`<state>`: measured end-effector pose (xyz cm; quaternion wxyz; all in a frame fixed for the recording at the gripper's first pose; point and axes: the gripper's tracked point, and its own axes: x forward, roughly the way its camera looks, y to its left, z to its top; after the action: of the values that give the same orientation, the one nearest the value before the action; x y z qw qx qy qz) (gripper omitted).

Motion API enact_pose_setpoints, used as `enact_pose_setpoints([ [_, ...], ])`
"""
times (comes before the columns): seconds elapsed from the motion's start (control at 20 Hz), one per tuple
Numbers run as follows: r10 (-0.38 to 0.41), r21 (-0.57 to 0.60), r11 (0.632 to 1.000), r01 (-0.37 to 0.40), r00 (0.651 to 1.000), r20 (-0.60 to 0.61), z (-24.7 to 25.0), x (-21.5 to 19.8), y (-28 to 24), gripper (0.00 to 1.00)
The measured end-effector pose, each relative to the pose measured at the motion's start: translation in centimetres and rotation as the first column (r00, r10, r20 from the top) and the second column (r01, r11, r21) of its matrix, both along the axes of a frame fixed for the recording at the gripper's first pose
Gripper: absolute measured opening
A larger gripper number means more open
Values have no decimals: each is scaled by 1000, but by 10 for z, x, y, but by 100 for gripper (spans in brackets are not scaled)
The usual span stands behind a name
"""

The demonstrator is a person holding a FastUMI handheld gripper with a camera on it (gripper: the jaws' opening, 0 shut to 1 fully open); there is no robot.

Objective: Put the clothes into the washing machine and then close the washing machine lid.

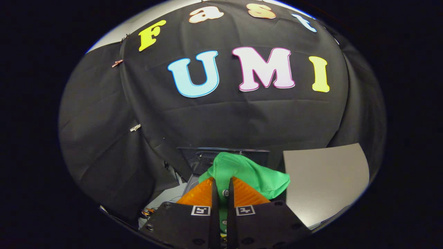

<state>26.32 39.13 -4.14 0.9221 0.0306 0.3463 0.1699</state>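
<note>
While raised—gripper (223,185) clamping green garment (249,173)

Dim booth under soft overhead light, sharp in the middle, with strong fisheye bending toward the edges.

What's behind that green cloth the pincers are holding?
Behind the green garment, pinched between the gripper fingers, stands a dark frame, then black cloth wall. The garment hides what lies below.

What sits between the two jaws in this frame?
In the gripper view, a fold of the green garment is pinched between the nearly closed jaws of the gripper; the rest of it bunches just ahead, in front of a dark machine.
</note>
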Motion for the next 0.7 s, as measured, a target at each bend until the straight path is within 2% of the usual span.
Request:
enact_pose_setpoints([
  [0.4, 35, -24, 999, -38, 995, -95, -99, 0, 49, 12],
  [0.7, 7, -120, 992, -24, 989, -145, -184, 10, 46, 12],
])
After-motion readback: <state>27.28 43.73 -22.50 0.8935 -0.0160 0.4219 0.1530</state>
